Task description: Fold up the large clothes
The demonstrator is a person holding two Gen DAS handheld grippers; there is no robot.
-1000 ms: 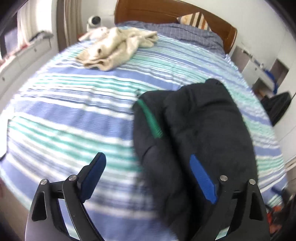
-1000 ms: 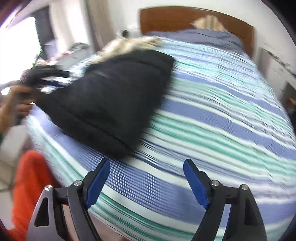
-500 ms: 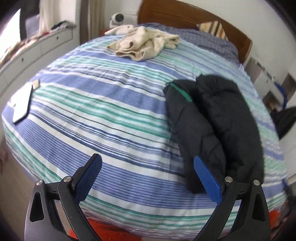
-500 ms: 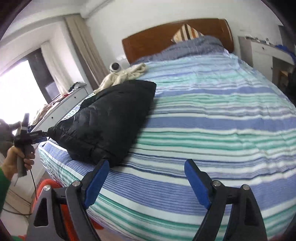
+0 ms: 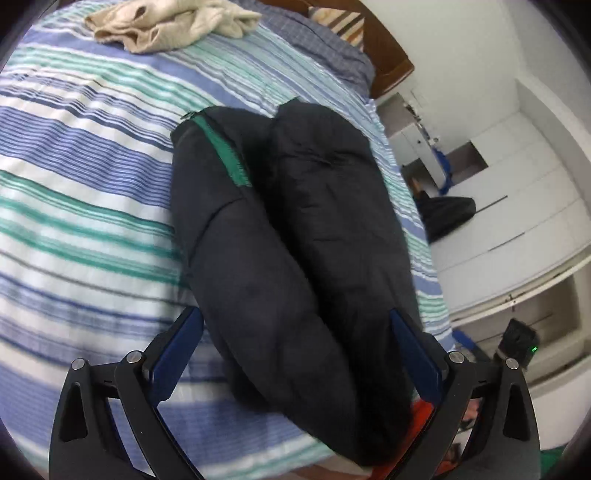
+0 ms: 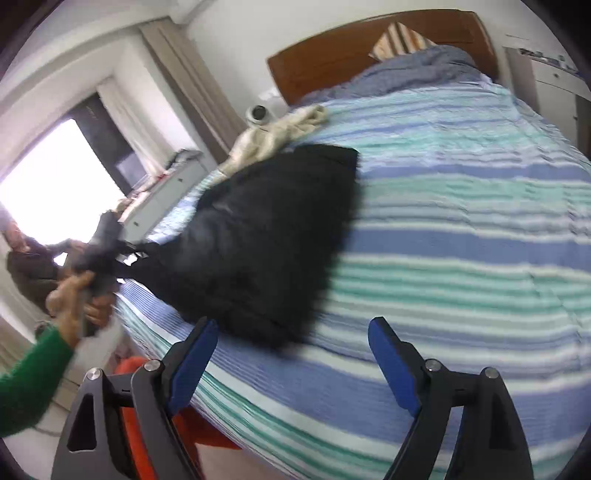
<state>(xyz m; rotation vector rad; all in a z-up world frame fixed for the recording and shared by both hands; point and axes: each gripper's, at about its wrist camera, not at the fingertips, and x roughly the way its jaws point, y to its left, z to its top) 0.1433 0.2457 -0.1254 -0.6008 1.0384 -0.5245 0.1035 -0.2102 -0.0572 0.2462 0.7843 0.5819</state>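
A black padded jacket with a green strip lies folded lengthwise on the striped bed, its near end at the bed's front edge. My left gripper is open, its blue pads either side of the jacket's near end, not closed on it. In the right wrist view the jacket lies left of centre on the bed. My right gripper is open and empty above the bed's front edge, just short of the jacket. The left gripper shows there, held in a hand at the jacket's left end.
A beige garment lies crumpled near the pillows and wooden headboard. A small white camera sits beside it. White cupboards stand right of the bed. Something orange lies on the floor under the bed's front edge.
My left gripper has moved right and closer, so its open fingers now straddle the jacket's near end. My right gripper has come closer to the jacket.
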